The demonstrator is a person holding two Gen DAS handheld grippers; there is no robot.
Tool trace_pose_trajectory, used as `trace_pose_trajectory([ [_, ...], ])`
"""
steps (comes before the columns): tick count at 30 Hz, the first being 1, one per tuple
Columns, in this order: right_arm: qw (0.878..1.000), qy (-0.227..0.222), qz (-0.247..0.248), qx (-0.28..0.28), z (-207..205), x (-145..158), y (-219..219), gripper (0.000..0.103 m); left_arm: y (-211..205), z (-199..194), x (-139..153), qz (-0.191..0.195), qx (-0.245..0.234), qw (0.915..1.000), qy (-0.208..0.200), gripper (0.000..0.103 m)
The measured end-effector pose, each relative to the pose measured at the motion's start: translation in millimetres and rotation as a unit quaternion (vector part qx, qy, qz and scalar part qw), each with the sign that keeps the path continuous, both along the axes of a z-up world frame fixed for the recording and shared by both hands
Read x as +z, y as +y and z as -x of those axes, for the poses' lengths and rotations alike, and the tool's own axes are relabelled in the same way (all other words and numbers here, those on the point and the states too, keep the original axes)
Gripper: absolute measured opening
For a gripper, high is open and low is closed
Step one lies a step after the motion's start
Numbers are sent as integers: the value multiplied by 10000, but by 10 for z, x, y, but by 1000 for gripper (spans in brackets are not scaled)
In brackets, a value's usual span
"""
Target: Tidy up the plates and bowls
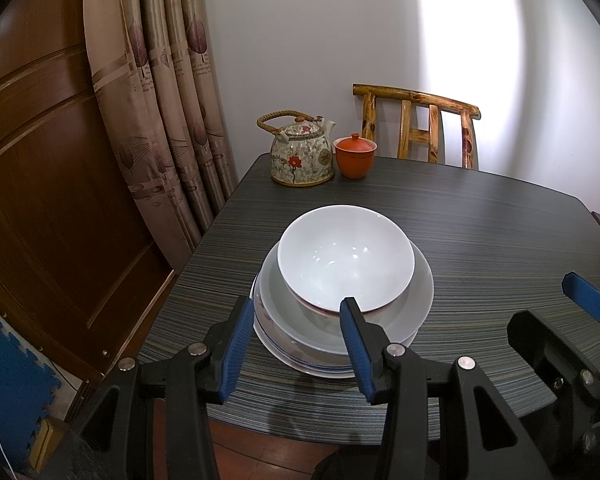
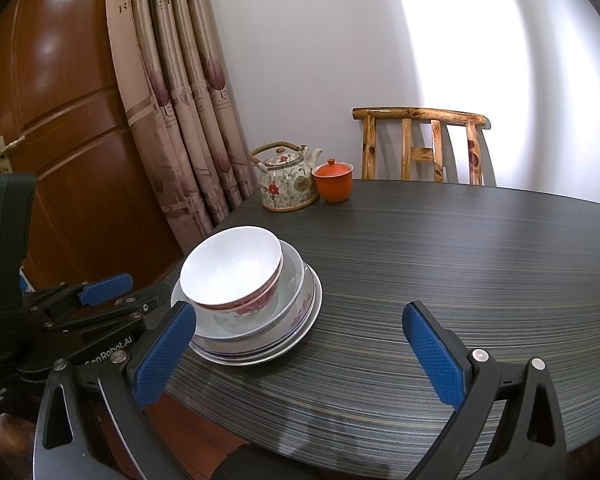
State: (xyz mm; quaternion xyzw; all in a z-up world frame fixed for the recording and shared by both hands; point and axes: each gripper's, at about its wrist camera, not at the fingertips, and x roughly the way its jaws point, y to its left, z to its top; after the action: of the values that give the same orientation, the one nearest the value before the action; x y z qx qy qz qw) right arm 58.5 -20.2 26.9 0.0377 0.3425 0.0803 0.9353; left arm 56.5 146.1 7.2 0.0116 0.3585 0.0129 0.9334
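Observation:
A white bowl [image 1: 344, 256] with red flowers on its outside [image 2: 230, 266] tops a stack. Under it sit a pale deep dish [image 1: 416, 292] and flat plates with a blue rim line [image 1: 320, 366]. The stack stands near the left front of the dark striped table [image 1: 480, 240]. My left gripper [image 1: 296, 344] hovers just in front of the stack, open, its blue pads apart and touching nothing. My right gripper [image 2: 300, 356] is open wide over bare table to the right of the stack. One of its fingers [image 1: 588, 296] shows in the left wrist view.
A flowered teapot [image 1: 302, 152] and a lidded orange cup [image 1: 355, 156] stand at the table's far left corner. Behind the table is a wooden chair [image 1: 418, 128]. A curtain [image 1: 160, 100] and a brown door [image 1: 40, 200] are on the left.

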Motion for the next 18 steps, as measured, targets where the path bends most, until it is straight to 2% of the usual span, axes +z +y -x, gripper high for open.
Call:
trace_pose_trajectory([
  [18,10000,7,2,16,-4,-18,-11,102,32,1,-64,-53,2,10000,67,46],
])
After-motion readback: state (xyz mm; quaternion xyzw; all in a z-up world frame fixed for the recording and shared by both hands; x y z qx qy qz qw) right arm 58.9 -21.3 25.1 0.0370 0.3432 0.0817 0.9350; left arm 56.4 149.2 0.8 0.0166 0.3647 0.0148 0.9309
